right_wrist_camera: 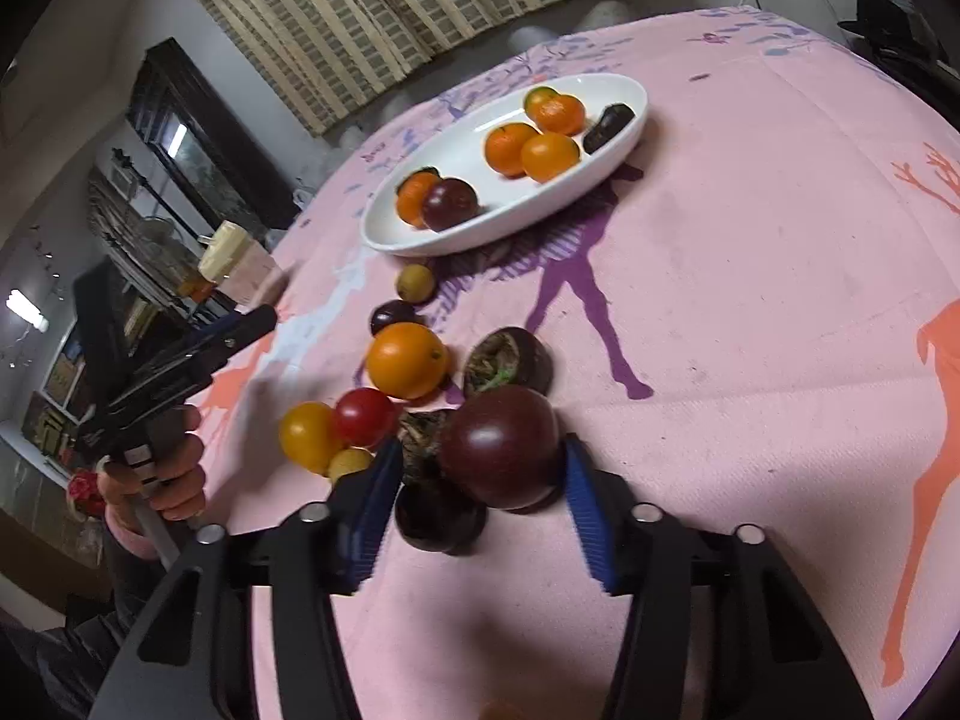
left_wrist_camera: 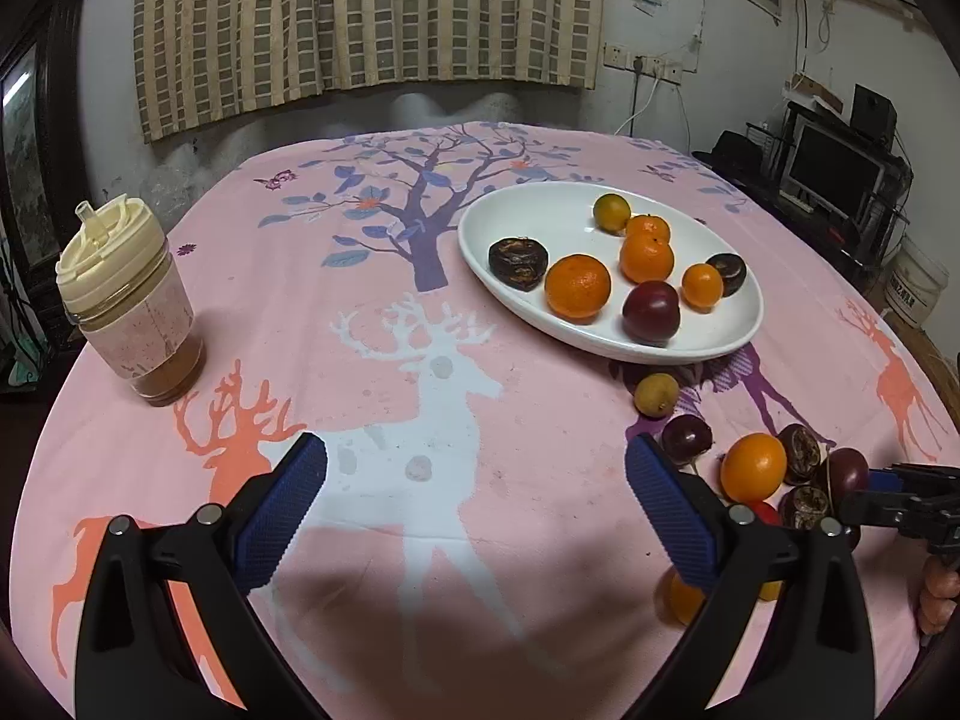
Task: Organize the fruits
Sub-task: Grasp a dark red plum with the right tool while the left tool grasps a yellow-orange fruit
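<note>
The right hand-held gripper (right_wrist_camera: 483, 492) is spread apart around a plum (right_wrist_camera: 501, 447), low in the middle of the frame. I think it should close gently so the plum does not squash or bump the fruit (right_wrist_camera: 408, 360) close by. The plum is dark red, round and shiny. It may not be touching the pads yet. The left hand-held gripper (left_wrist_camera: 477, 489) is spread apart and empty. The plate (left_wrist_camera: 522, 213) sits upper right.

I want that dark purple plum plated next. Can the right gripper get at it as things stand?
Probably yes. The right gripper is open, with the plum already between its fingers. A dark shrivelled fruit crowds the left finger, so it may get nudged.
</note>
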`<state>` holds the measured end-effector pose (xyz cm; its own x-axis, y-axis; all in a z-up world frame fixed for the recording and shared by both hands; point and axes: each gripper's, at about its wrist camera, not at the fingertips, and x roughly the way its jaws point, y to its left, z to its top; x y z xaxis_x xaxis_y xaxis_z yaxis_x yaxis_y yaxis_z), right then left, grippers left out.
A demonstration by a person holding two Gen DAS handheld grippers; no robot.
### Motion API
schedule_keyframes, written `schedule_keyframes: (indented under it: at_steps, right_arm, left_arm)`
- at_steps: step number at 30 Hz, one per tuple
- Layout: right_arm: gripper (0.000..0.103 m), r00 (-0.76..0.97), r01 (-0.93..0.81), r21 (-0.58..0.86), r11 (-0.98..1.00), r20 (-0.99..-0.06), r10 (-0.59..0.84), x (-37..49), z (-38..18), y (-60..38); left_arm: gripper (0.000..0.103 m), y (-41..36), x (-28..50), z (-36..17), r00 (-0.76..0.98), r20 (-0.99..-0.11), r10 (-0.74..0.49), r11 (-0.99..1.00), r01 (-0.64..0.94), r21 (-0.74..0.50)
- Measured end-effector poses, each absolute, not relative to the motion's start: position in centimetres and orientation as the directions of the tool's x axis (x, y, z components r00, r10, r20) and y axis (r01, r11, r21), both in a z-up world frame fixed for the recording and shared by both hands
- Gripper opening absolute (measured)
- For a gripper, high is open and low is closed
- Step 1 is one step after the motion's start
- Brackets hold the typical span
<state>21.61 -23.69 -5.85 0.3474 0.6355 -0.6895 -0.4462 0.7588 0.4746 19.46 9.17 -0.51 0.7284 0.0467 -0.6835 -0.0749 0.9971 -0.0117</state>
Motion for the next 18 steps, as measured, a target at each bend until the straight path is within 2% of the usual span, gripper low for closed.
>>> schedule_keyframes:
  at_steps: [4, 6, 11, 16, 18]
  right_arm:
    - [0.046, 0.347, -0.449, 0.477, 0.756, -0.686, 0.639, 21.6, -5.9, -23.9]
    - [0.039, 0.349, -0.441, 0.480, 0.758, -0.686, 0.638, 21.6, -6.0, -24.1]
    - [0.039, 0.354, -0.445, 0.466, 0.765, -0.693, 0.628, 21.6, -6.0, -23.8]
    - [0.045, 0.336, -0.462, 0.462, 0.757, -0.699, 0.631, 21.7, -6.0, -23.5]
    - [0.039, 0.351, -0.460, 0.439, 0.772, -0.708, 0.612, 21.6, -5.9, -23.4]
  left_arm:
    - [0.098, 9.1, 19.4, -0.6, 0.723, -0.689, 0.037, 0.997, -0.068, -0.018]
    - [0.098, 9.2, 19.4, -0.8, 0.719, -0.695, 0.029, 0.997, -0.069, -0.029]
    - [0.098, 9.6, 19.4, -1.1, 0.706, -0.708, 0.024, 0.996, -0.081, -0.046]
    - [0.098, 10.0, 19.5, -1.4, 0.694, -0.720, 0.010, 0.993, -0.089, -0.072]
    - [0.098, 10.1, 19.4, -1.4, 0.695, -0.719, 0.014, 0.993, -0.093, -0.070]
